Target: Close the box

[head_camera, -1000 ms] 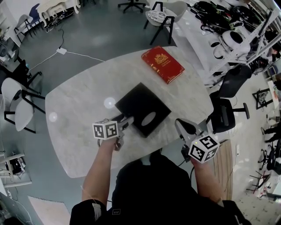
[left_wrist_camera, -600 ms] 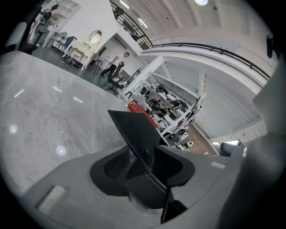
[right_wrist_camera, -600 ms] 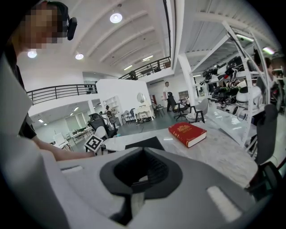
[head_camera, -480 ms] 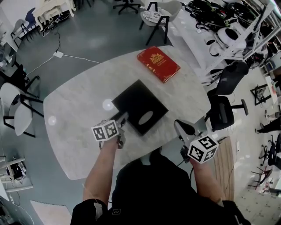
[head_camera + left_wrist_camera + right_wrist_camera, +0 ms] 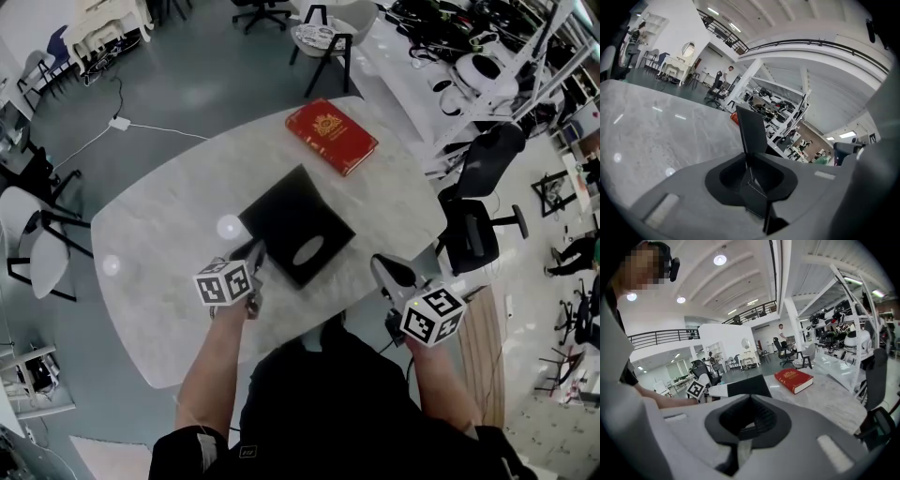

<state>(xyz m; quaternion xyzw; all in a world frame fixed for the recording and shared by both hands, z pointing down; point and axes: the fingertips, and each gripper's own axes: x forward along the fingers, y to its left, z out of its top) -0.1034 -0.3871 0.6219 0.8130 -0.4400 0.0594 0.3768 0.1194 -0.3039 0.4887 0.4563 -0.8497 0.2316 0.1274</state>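
A pale marble table (image 5: 169, 281) with rounded corners stands on a grey floor (image 5: 187, 84) in a large open workroom. A white chair (image 5: 33, 234) is at its left, a black office chair (image 5: 478, 234) at its right, and white shelves (image 5: 469, 66) loaded with gear run along the far right. The black box (image 5: 291, 220) lies near the middle of the table, and a red book (image 5: 331, 137) lies flat well beyond it, toward the far edge. The person's bare left forearm reaches forward over the near side of the table, bringing the left tongs (image 5: 256, 258) to the box's near left corner. In the left gripper view these tongs are closing to a narrow grip on a thin black flap (image 5: 751, 129) of the box, which stands upright between them. The right tongs (image 5: 382, 267) hang at the table's near right edge, apart from the box, pressed together with nothing in them.
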